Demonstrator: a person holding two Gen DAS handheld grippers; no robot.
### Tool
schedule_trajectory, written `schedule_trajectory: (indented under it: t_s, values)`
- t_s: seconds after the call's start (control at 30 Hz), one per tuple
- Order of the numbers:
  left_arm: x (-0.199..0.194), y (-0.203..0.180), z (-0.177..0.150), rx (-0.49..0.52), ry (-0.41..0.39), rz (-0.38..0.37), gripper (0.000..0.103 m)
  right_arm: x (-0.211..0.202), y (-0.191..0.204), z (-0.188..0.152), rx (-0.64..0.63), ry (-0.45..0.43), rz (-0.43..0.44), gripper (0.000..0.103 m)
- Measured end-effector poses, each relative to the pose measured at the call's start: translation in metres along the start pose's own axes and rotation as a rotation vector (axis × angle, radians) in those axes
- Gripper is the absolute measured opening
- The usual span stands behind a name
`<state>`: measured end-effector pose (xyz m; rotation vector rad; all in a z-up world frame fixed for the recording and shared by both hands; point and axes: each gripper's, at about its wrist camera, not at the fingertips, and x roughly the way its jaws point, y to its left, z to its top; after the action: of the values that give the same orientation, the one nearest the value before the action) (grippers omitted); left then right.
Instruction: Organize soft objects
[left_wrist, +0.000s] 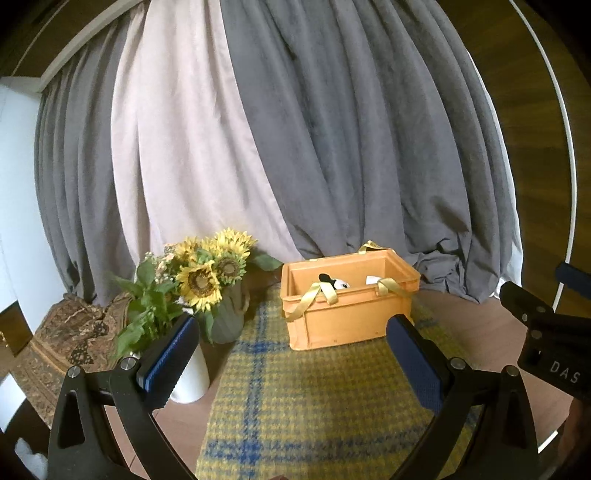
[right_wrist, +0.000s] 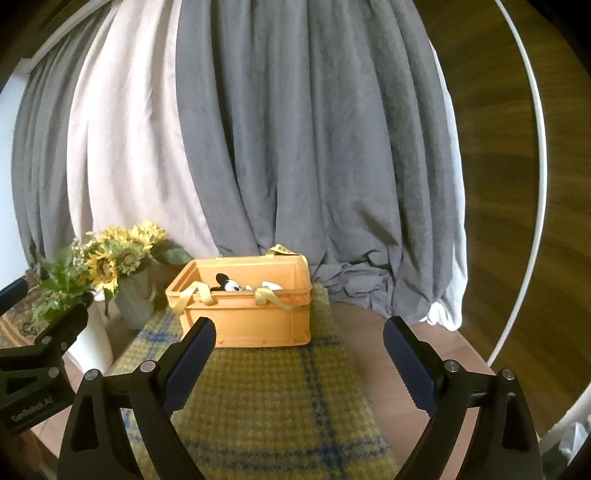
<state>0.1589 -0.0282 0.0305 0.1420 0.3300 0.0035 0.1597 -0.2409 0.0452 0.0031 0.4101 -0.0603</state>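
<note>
An orange crate (left_wrist: 351, 317) with yellow ribbon handles stands at the far end of a yellow and blue plaid cloth (left_wrist: 310, 398). It also shows in the right wrist view (right_wrist: 258, 321). A black and white plush toy (right_wrist: 229, 285) and something white lie inside it; the plush toy (left_wrist: 334, 283) peeks over the rim in the left wrist view. My left gripper (left_wrist: 291, 354) is open and empty, short of the crate. My right gripper (right_wrist: 299, 354) is open and empty, also short of the crate. Each gripper sees the other at its side.
A grey vase of sunflowers (left_wrist: 210, 273) and a white pot of green leaves (left_wrist: 192, 373) stand left of the cloth. Grey and pale curtains (left_wrist: 295, 129) hang behind. The round wooden table has a white rim (right_wrist: 532, 221) on the right.
</note>
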Motion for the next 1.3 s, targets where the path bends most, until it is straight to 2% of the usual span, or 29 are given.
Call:
schedule_trajectory:
  t_s: [0.6, 1.0, 1.3]
  values:
    - [-0.107, -0.012, -0.028, -0.002, -0.033, 0.018, 0.103, -0.1, -0.019, -0.026, -0.014, -0.034, 0.03, 0.093]
    - [-0.154, -0.018, -0.038, 0.009, -0.065, 0.027, 0.103, -0.144, -0.029, -0.038, -0.015, -0.056, 0.029, 0.093]
    - [-0.175, -0.023, -0.039, -0.001, -0.085, 0.024, 0.103, -0.166, -0.035, -0.046, -0.017, -0.063, 0.033, 0.093]
